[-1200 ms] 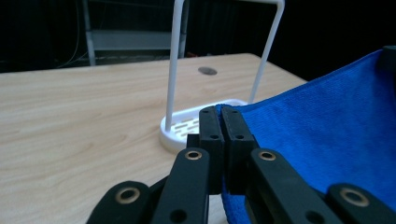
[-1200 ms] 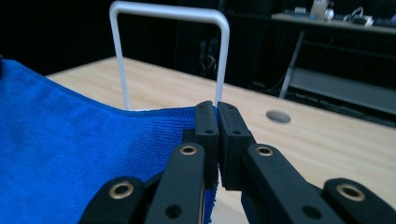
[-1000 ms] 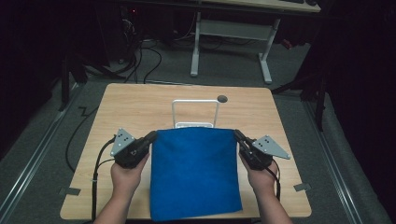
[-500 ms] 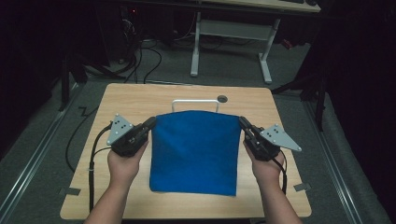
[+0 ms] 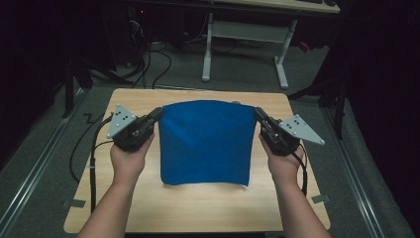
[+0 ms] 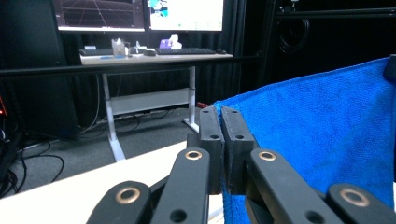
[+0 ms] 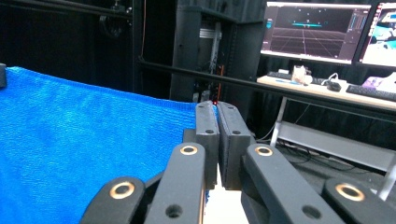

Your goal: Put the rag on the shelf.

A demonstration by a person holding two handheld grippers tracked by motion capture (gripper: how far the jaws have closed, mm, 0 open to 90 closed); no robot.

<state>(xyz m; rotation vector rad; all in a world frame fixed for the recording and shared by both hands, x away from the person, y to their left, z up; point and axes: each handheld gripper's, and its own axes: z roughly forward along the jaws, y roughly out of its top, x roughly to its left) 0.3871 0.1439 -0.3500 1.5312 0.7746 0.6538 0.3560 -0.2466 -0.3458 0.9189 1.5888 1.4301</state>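
A blue cloth [image 5: 205, 141] hangs stretched between my two grippers above the wooden table [image 5: 148, 208], its lower edge down near the tabletop. My left gripper [image 5: 157, 113] is shut on the cloth's upper left corner. In the left gripper view the jaws [image 6: 220, 116] pinch the blue cloth [image 6: 327, 130] at its corner. My right gripper [image 5: 258, 113] is shut on the upper right corner. The right gripper view has the jaws [image 7: 217, 112] pressed together on the edge of the cloth [image 7: 84, 154], which spreads away to the left.
A white-legged desk [image 5: 245, 44] stands beyond the table, with cables [image 5: 148, 59] on the floor beside it. Monitors [image 6: 140, 14] and a keyboard [image 6: 187, 50] sit on that desk. Metal rails [image 5: 29, 188] run along the floor at both sides of the table.
Both hands have risen together, lifting the cloth's top edge off the table. The cloth now hangs more upright and hides the white frame that stood behind it.
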